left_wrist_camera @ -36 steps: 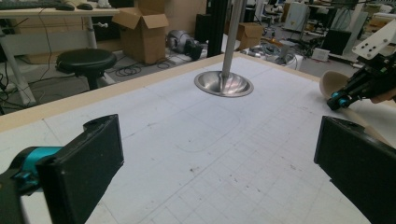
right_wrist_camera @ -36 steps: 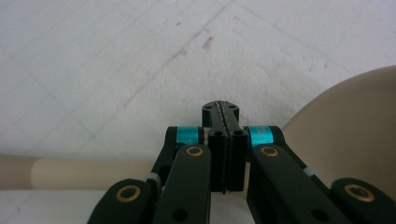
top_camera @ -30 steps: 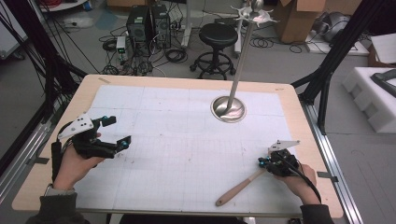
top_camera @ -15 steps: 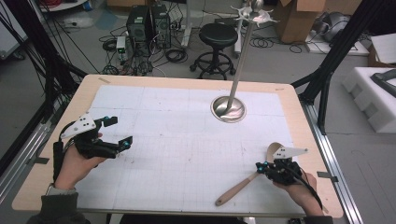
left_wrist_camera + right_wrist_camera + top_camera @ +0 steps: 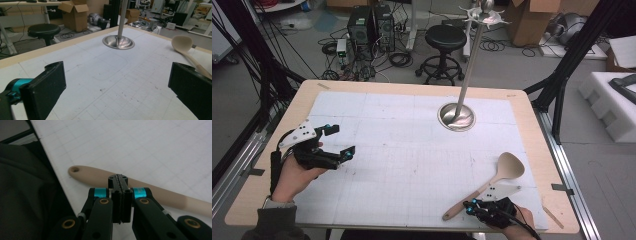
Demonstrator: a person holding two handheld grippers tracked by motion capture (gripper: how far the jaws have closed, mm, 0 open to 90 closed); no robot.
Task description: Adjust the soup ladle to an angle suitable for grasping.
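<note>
A light wooden spoon [image 5: 509, 167] lies at the table's near right, its bowl pointing away and its handle running toward the near edge. My right gripper [image 5: 471, 206] hovers over the handle near that edge, jaws pressed together with nothing between them. In the right gripper view the shut right gripper [image 5: 118, 180] sits just above the spoon handle [image 5: 160, 195], whose holed end lies to the left. My left gripper [image 5: 341, 140] rests at the table's left, held in a hand, jaws wide apart. In the left gripper view the open left gripper [image 5: 117, 87] faces the spoon [image 5: 182, 43].
A steel stand with a round base [image 5: 456, 117] and a tall pole rises from the far middle of the white gridded mat [image 5: 412, 165]. A stool [image 5: 442, 37], cables and boxes are on the floor beyond the table.
My right gripper has moved back toward the near edge along the spoon's handle, uncovering the spoon's bowl. The spoon and my left gripper have stayed put.
</note>
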